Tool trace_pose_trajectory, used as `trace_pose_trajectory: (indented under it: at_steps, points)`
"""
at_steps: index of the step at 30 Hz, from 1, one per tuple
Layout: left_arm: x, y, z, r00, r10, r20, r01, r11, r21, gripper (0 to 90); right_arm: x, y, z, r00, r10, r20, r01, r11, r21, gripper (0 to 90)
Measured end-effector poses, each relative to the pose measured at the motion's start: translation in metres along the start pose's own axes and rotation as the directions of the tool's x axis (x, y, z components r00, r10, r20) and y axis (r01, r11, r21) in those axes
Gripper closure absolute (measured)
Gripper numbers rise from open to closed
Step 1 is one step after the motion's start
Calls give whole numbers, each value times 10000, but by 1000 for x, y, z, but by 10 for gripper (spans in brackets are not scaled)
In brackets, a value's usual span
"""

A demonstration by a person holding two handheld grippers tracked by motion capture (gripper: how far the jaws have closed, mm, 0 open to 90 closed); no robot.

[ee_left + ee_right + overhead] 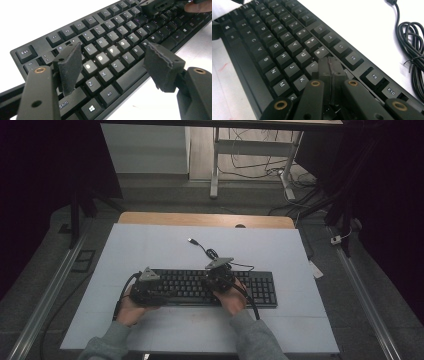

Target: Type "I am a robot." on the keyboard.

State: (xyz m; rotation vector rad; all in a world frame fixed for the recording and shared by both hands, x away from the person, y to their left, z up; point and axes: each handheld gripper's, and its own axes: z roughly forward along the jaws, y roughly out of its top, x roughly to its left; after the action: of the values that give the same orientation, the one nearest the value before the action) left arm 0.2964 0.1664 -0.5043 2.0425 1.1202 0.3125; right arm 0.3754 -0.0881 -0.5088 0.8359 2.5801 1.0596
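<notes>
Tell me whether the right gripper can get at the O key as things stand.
Probably yes. The right gripper, jaws shut together, sits low over the keyboard right of the I key, about where O lies, with nothing between. O itself is hidden behind the jaws.

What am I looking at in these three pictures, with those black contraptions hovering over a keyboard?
No robot arm here: a person in grey sleeves holds a hand-held tool with two jaws in each hand. The high view looks down from above the table; the other two pictures come from small cameras riding on the tools, looking along their black jaws.

On the white table top lies a black full-size computer keyboard, its black cable coiled behind it and ending in a loose plug.

The left gripper hangs over the keyboard's left end with its jaws wide apart and nothing between them; a few keys glow beneath it. The right gripper has its jaws pressed together, tips at the keys near I and K, as if to press one. I cannot tell whether it touches a key. Neither tool holds anything.
</notes>
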Motion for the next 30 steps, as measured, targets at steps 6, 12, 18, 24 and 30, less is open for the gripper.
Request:
trace_pose_trajectory:
  at_steps: [6, 12, 18, 24, 30]
  points:
    - [0, 0, 0, 10000, -1, 2, 1, 10000, -1, 303, 0, 0, 1, 10000, 36, 21, -37, 10000, 47, 895]
    - [0, 0, 0, 10000, -2, 5, 2, 10000, -23, 303, 0, 0, 1, 10000, 63, 44, -63, 10000, 35, 896]
    - [2, 0, 0, 10000, -63, -20, 63, 10000, -19, 303, -2, 0, -11, 9998, 160, -136, -169, 9979, -629, 892]
    - [2, 0, 0, 10000, -81, -23, 81, 10000, -39, 303, -3, -5, -22, 9997, 214, -128, -226, 9945, -1024, 743]
    - [2, -1, -1, 10000, -62, -58, 61, 10000, -50, 303, -8, -19, -37, 9993, 288, -241, -316, 9914, -1266, 661]
